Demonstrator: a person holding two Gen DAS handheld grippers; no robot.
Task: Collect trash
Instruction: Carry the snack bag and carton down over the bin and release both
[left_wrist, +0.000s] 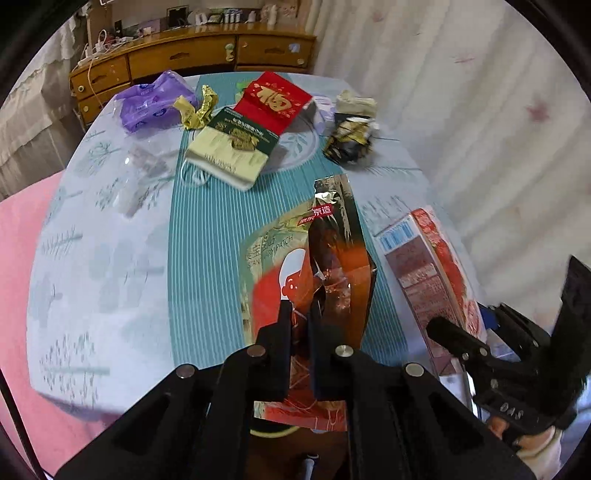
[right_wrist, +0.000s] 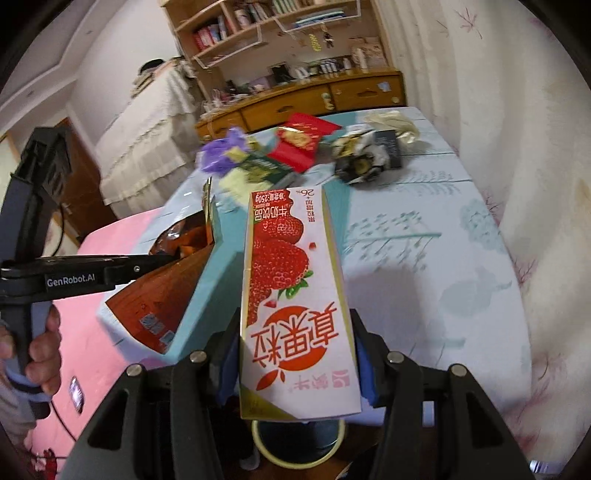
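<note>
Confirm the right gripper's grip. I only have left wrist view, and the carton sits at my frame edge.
Observer: The right gripper is shut on the strawberry milk carton, with a blue pad against each side.
Operator: Which end is gripped?
Observer: The end with the big red characters. The far end points out over the table.
Operator: My pouch from there?
Observer: The left gripper pinches the orange pouch. A barcode label faces the right camera.

"genrobot.ai" on left tool, "patch" on foil pouch
</note>
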